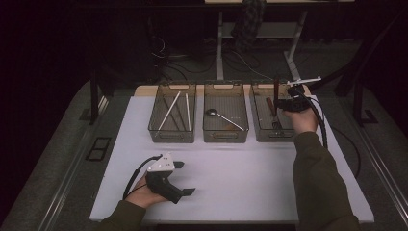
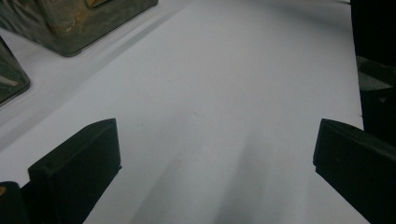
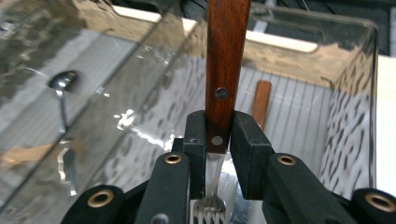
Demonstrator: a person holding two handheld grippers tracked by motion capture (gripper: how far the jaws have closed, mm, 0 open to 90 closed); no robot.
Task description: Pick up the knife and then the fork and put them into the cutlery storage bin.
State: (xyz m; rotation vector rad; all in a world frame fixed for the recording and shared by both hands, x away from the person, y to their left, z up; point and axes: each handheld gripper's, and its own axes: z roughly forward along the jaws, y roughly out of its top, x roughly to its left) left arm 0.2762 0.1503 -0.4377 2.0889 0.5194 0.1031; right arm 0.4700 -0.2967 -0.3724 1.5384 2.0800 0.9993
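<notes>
The white table (image 1: 240, 183) carries three clear bins in a row along its far edge, and they look like a sorting station, one kind of cutlery to each: the left bin (image 1: 172, 134) holds two pale chopsticks (image 1: 169, 111) lying slantwise, the middle bin (image 1: 225, 135) one spoon (image 1: 211, 112), and the right bin (image 1: 260, 134) one wooden-handled piece (image 3: 261, 100) lying flat on its floor. The right gripper (image 1: 284, 98) hangs over that right bin, its jaws pinching a wooden-handled fork (image 3: 226, 56) low on the handle, just above the metal neck; the handle stands up and the tines point down into the bin, which I take for the way to lower it in beside its mate. The left gripper (image 1: 185, 178) rests near the table's front edge, well apart from the bins, jaws spread wide with nothing between them, apparently just waiting.
</notes>
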